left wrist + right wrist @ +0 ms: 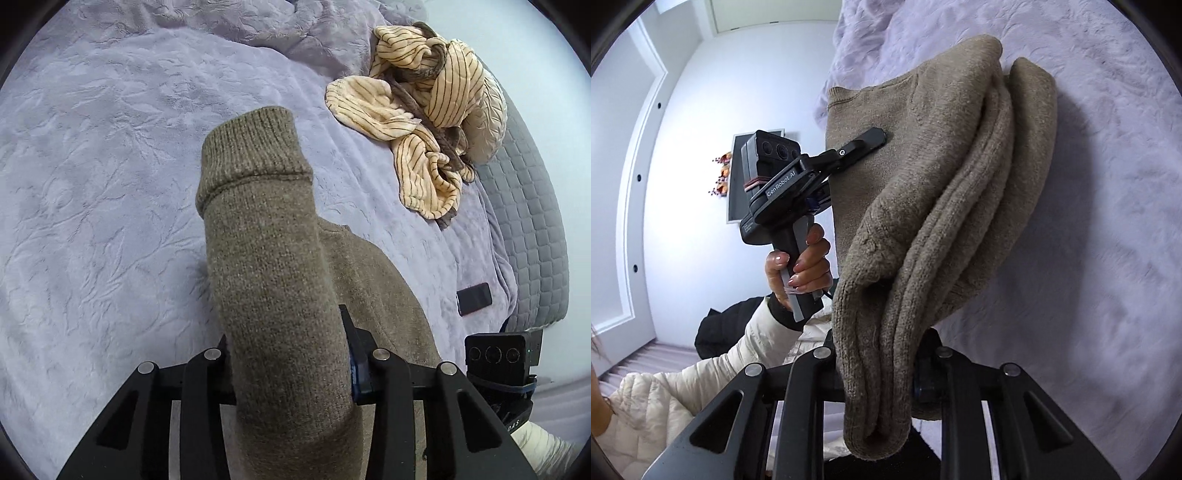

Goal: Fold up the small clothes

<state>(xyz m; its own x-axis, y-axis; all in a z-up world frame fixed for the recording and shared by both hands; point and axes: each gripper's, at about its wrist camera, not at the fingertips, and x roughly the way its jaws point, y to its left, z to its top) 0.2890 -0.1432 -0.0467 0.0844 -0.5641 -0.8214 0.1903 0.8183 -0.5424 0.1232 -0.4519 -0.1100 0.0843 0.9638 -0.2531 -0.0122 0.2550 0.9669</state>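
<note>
Sweater [945,206], brown and knitted, hangs between both tools and is partly lifted off the bed, which reads as the middle of a fold: one side is being carried over the rest. The left gripper [291,369] has its jaws closed partway onto a thick roll of the knit, a sleeve whose ribbed cuff [255,147] sticks out beyond the fingers; the wool fills the gap and the pads press on it from both sides. In the right wrist view the same tool shows from the side, held by a hand [801,266] in a pale quilted sleeve [701,384], with one black finger [868,140] laid flat on the sweater's body. The right gripper [877,373] is nearly closed on several stacked layers at a bunched edge, so the folds run in tight ridges away from the jaws. Holding two separated points probably keeps the soft fabric taut enough to lay down straight instead of slumping. Part of the sweater's far edge seems to rest on the lilac plush blanket [110,184] that covers the bed, a soft embossed surface that will let the knit drag and wrinkle. A striped cream garment [424,110] lies crumpled well apart near the bed's edge, likely next in line, and a dark phone-like object [474,298] sits nearer the grey quilted cover [532,236]. White walls and a white door [613,206] close the room
</note>
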